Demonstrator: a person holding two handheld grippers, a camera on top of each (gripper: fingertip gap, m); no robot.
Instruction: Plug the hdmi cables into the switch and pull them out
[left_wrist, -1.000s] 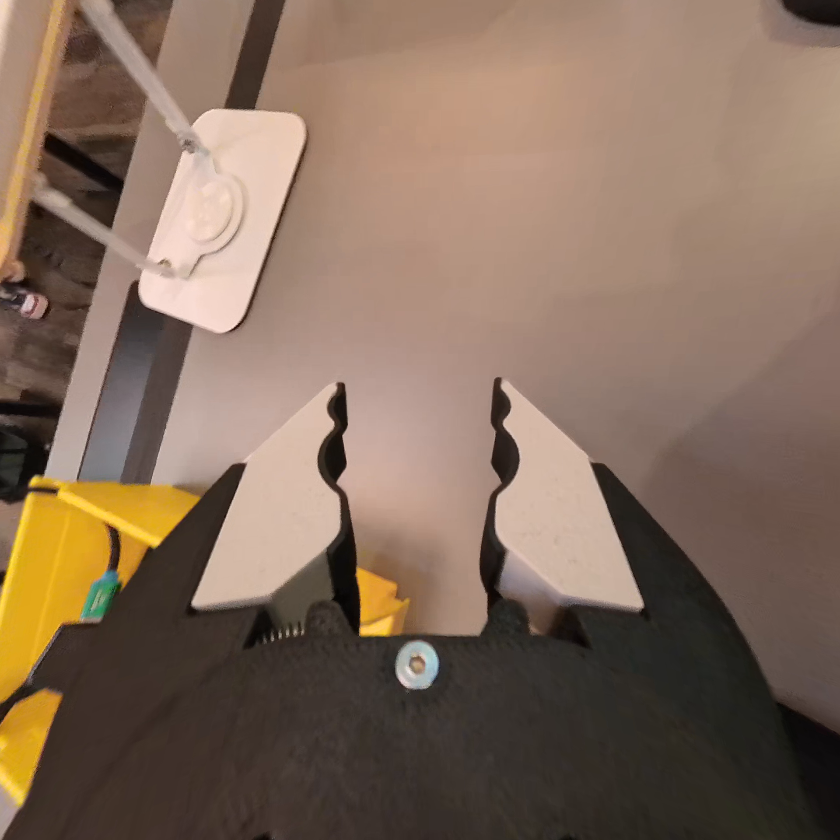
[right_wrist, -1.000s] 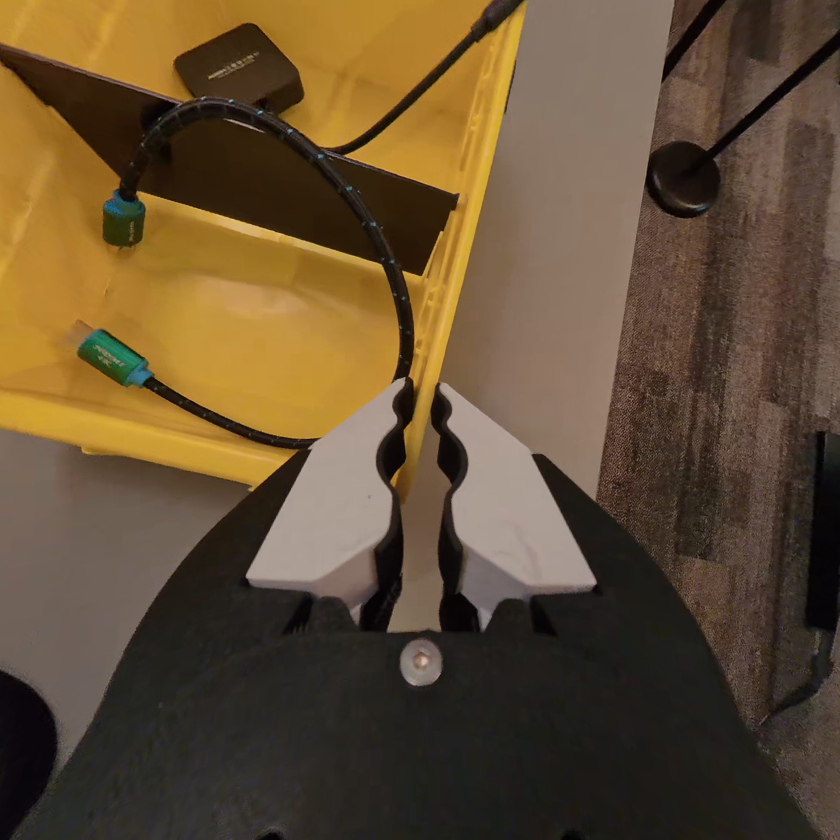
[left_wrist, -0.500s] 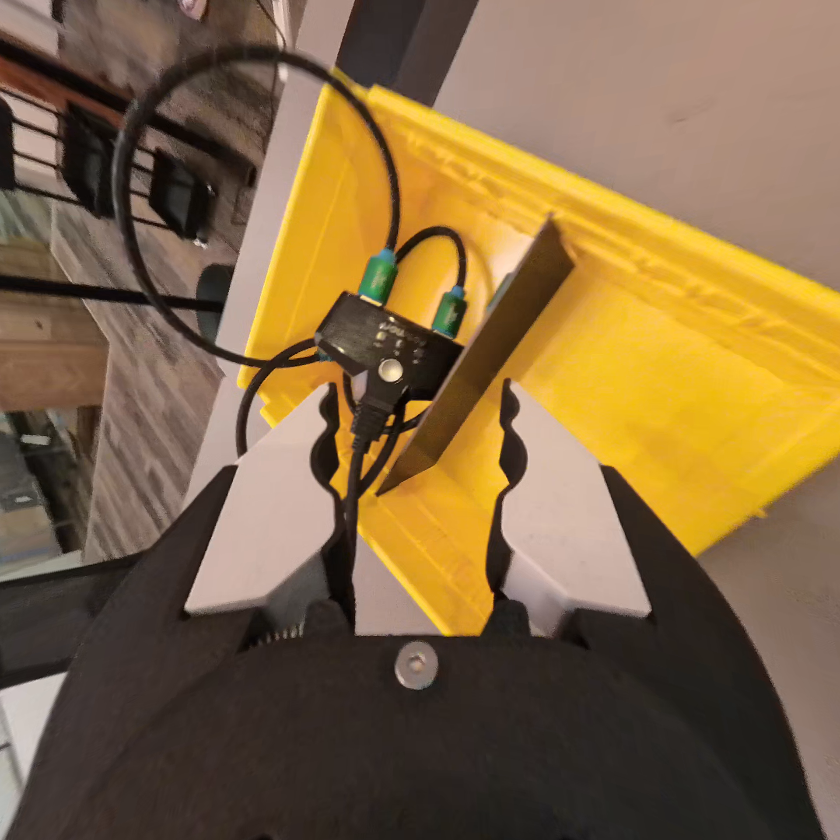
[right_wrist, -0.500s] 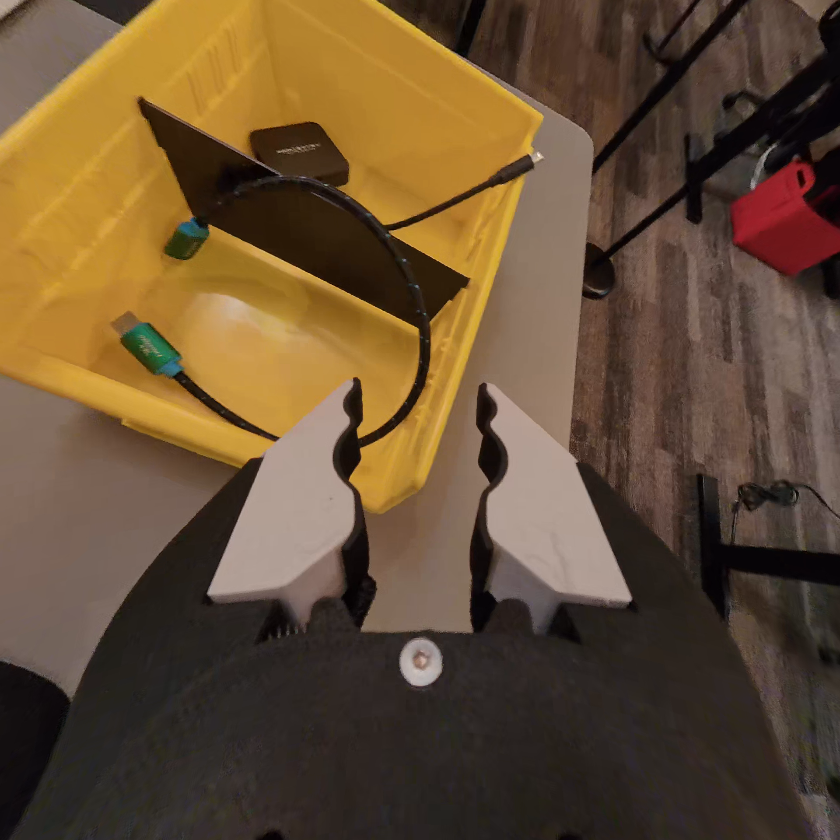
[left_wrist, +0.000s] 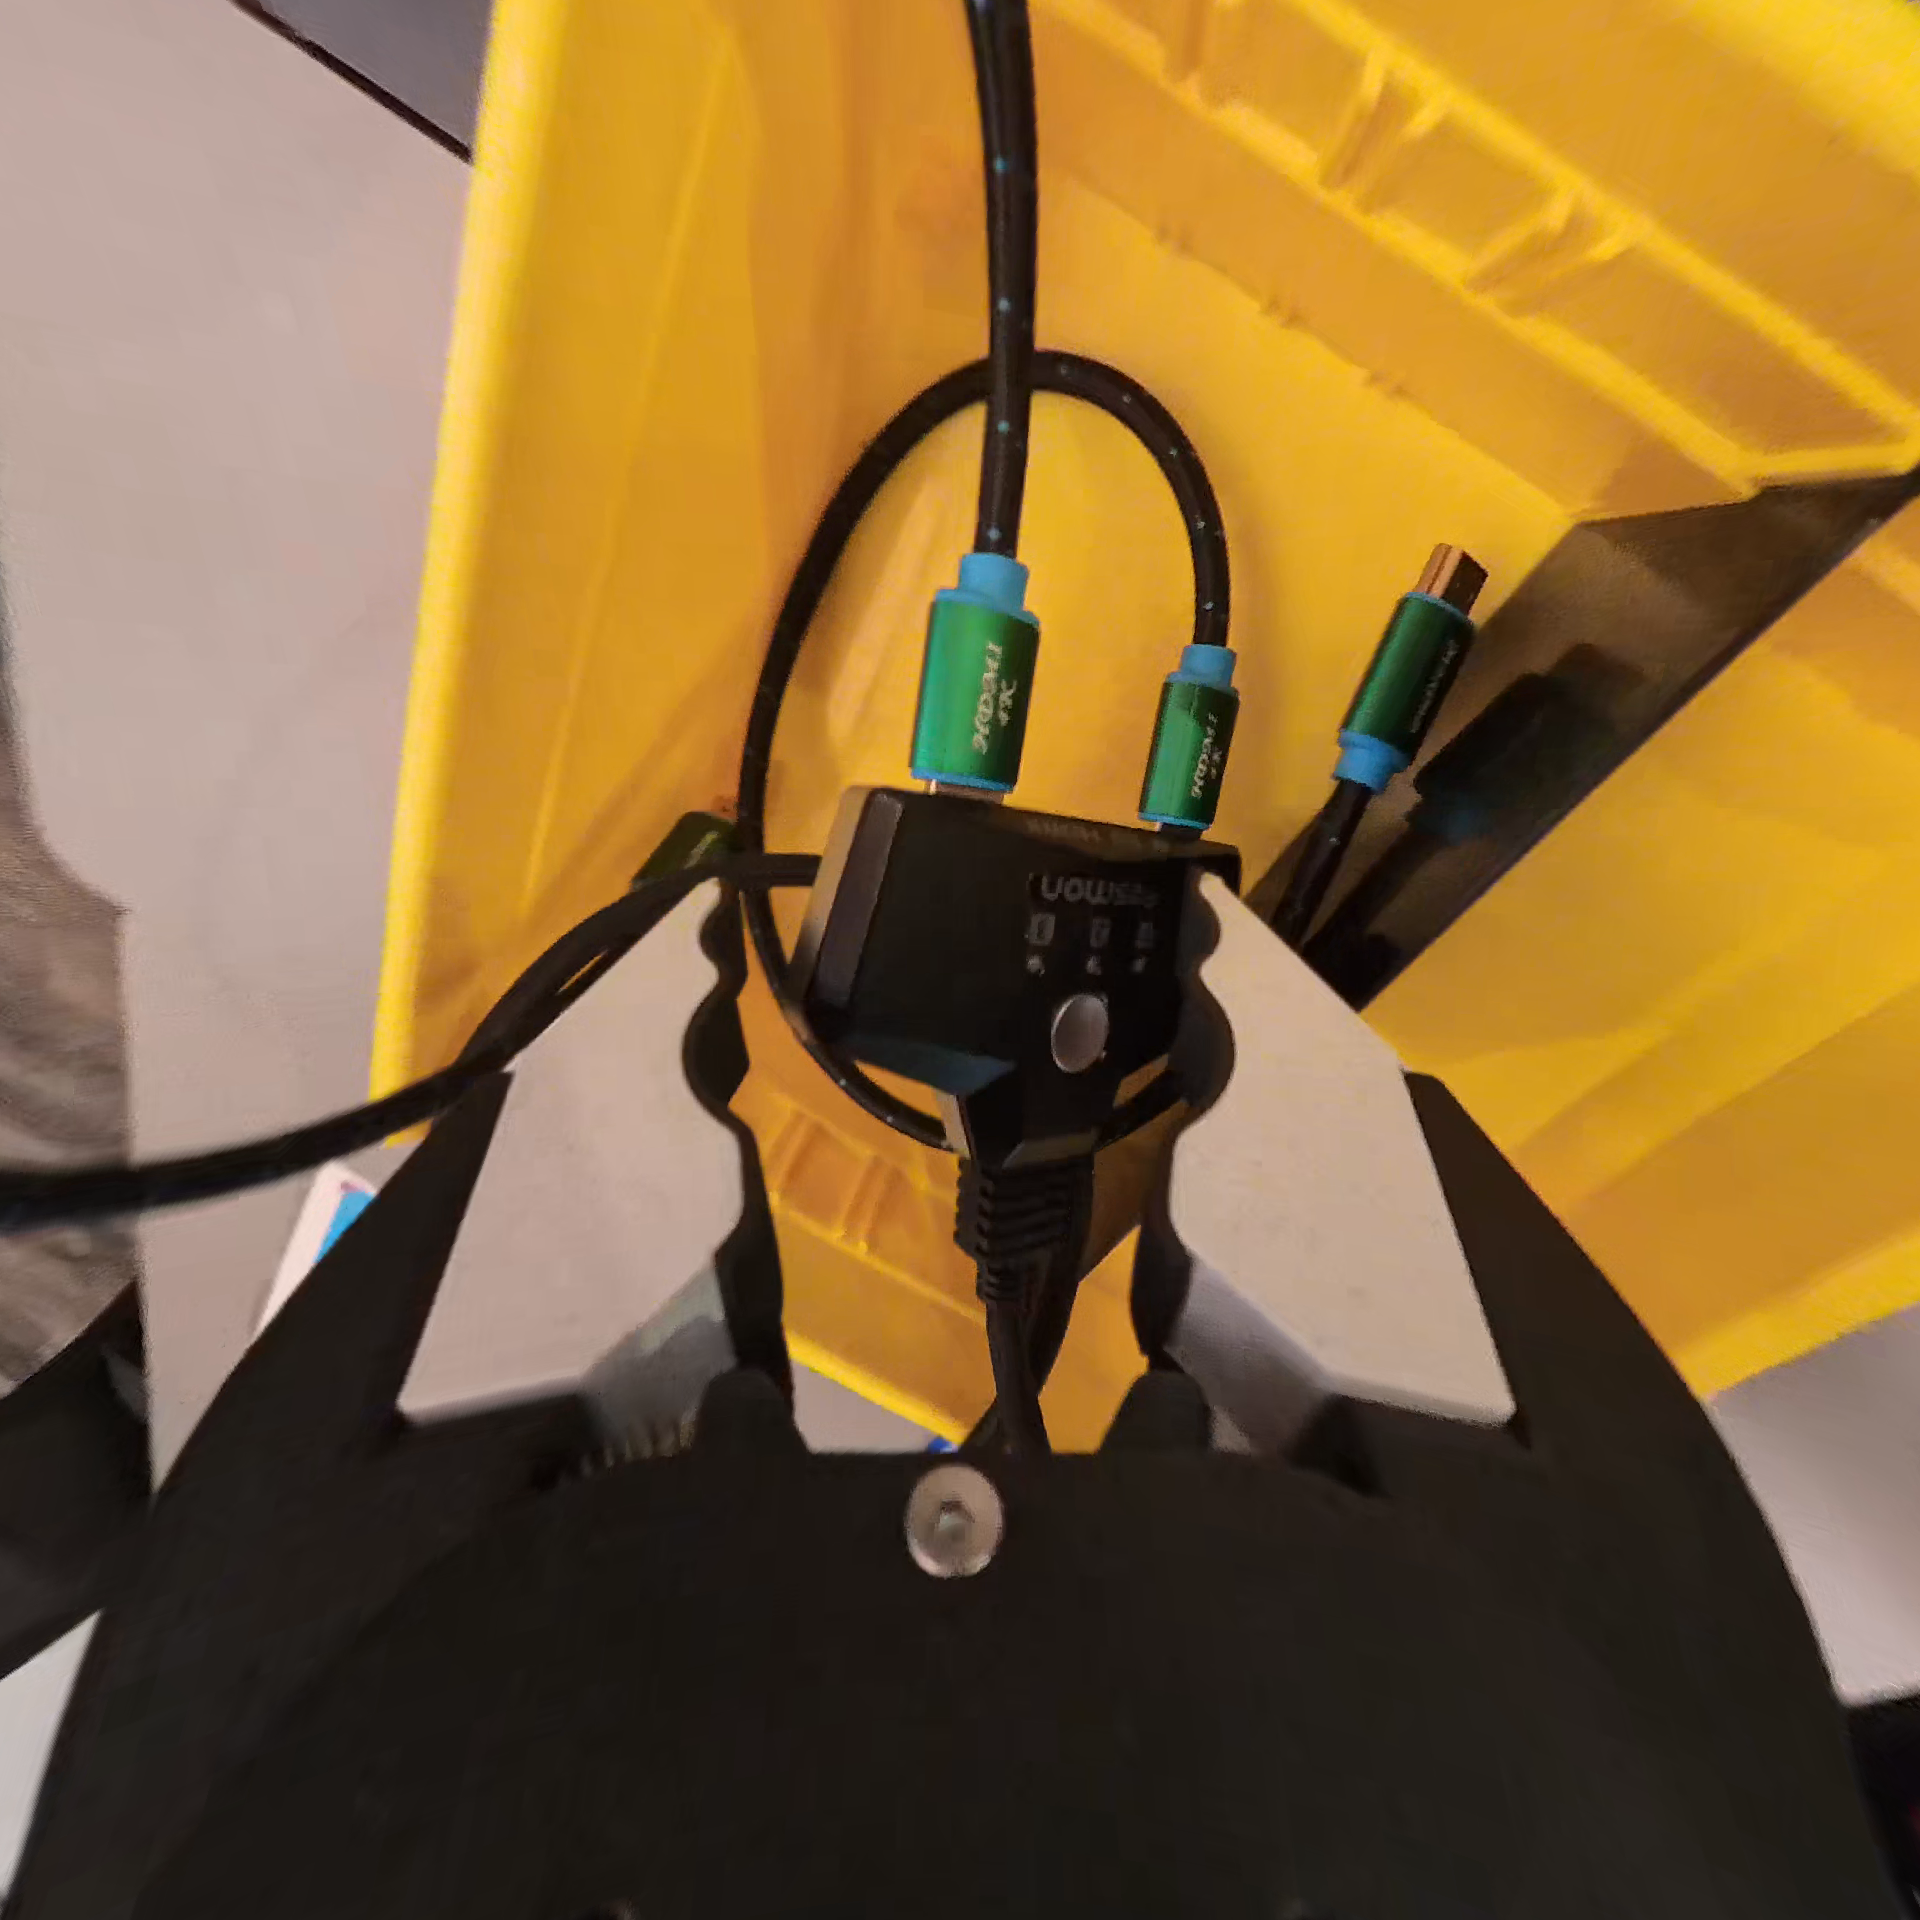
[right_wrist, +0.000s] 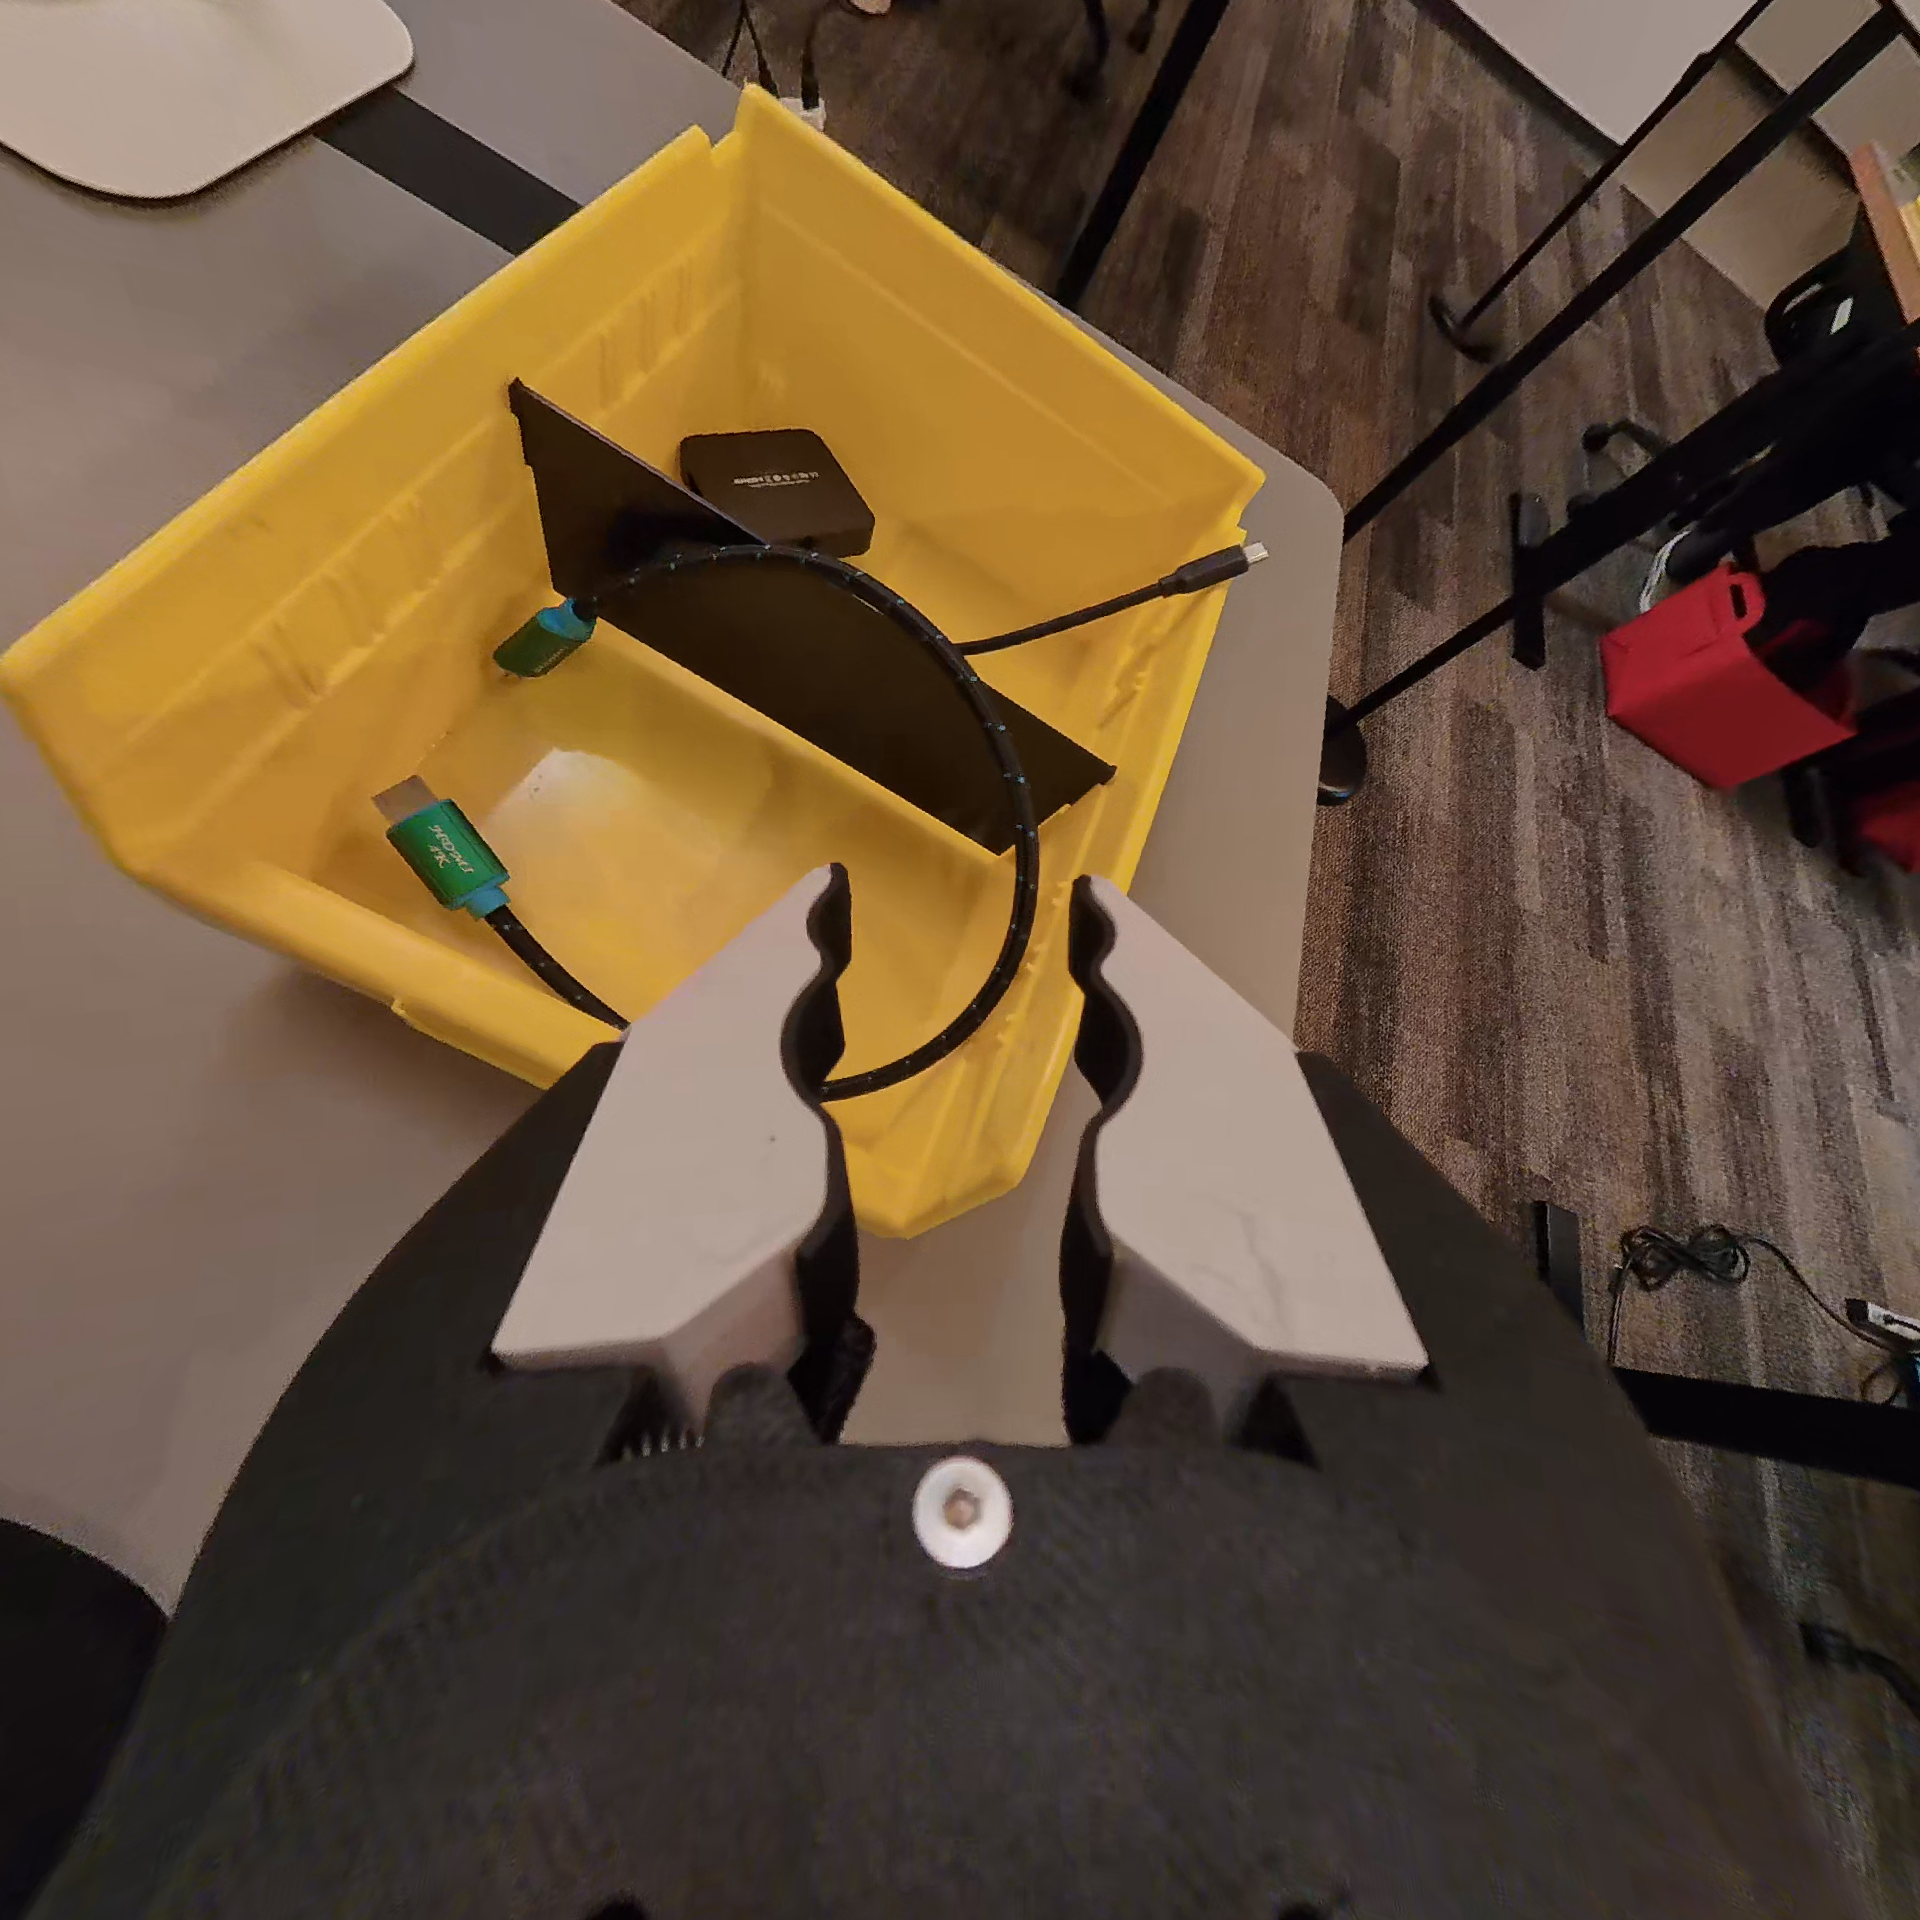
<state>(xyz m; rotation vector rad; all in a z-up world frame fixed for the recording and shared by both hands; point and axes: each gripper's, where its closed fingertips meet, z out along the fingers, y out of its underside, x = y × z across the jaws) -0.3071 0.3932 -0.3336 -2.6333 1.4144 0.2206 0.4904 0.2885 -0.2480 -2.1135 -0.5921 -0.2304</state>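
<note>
In the left wrist view a black HDMI switch (left_wrist: 997, 935) lies in a yellow bin (left_wrist: 623, 416). Two green plugs (left_wrist: 975, 696) (left_wrist: 1190, 743) sit in its far side, and a black lead leaves its near side. A third green plug (left_wrist: 1403, 686) lies free against the black divider (left_wrist: 1621, 665). My left gripper (left_wrist: 964, 894) is open, with a finger on each side of the switch. My right gripper (right_wrist: 956, 881) is open and empty above the bin's near corner (right_wrist: 935, 1195). There I see a black box (right_wrist: 774, 488) behind the divider, two free green plugs (right_wrist: 449, 847) (right_wrist: 542, 639) and a braided cable loop (right_wrist: 1023, 831).
The bin stands at the corner of a grey table (right_wrist: 156, 1039), with the table edge just right of it. A white pad (right_wrist: 187, 73) lies at the far left. A thin cable with a small connector (right_wrist: 1210, 566) hangs over the bin rim. A red box (right_wrist: 1725, 686) and stand legs are on the floor. The grippers' ends are close to 80 centimeters from one another.
My left gripper swung from the bare table to the bin and closed in around the switch. My right gripper opened and drew back and up from the bin.
</note>
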